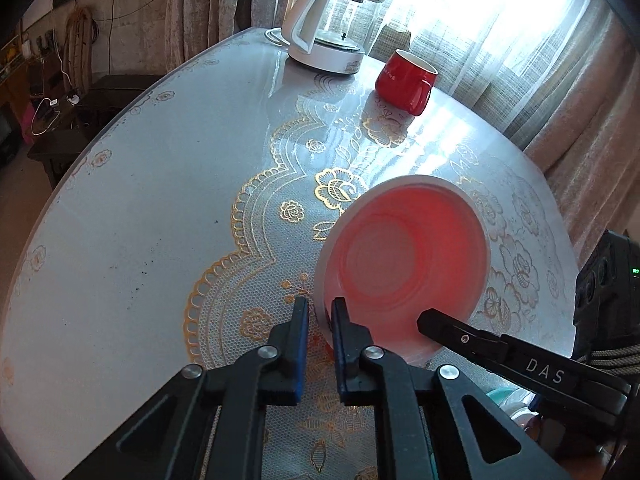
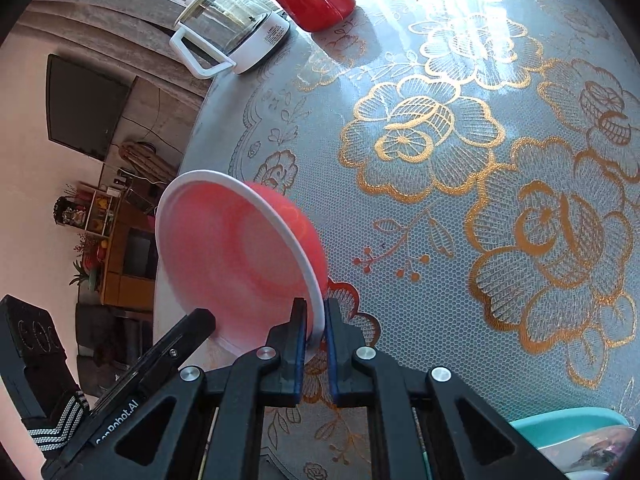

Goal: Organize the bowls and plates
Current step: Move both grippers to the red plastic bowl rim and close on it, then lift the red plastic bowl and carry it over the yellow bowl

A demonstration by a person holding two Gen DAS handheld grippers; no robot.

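A pink bowl with a white rim (image 1: 408, 256) hangs tilted over the table, and both grippers grip its near rim. In the left wrist view my left gripper (image 1: 320, 316) is shut on the rim's left part, one pad outside the wall and one inside. My right gripper (image 1: 430, 322) comes in from the right, its tip over the rim. In the right wrist view the bowl (image 2: 240, 256) stands steeply on edge, and my right gripper (image 2: 316, 316) is shut on its rim. The left gripper (image 2: 200, 320) meets the bowl's lower edge there.
A red mug (image 1: 404, 80) and a white kettle with a glass jug (image 1: 320, 36) stand at the far side of the round table (image 1: 140, 200), which has a gold-flowered lace cloth. Teal dishes (image 2: 568, 424) sit at the near right edge. Curtains hang behind.
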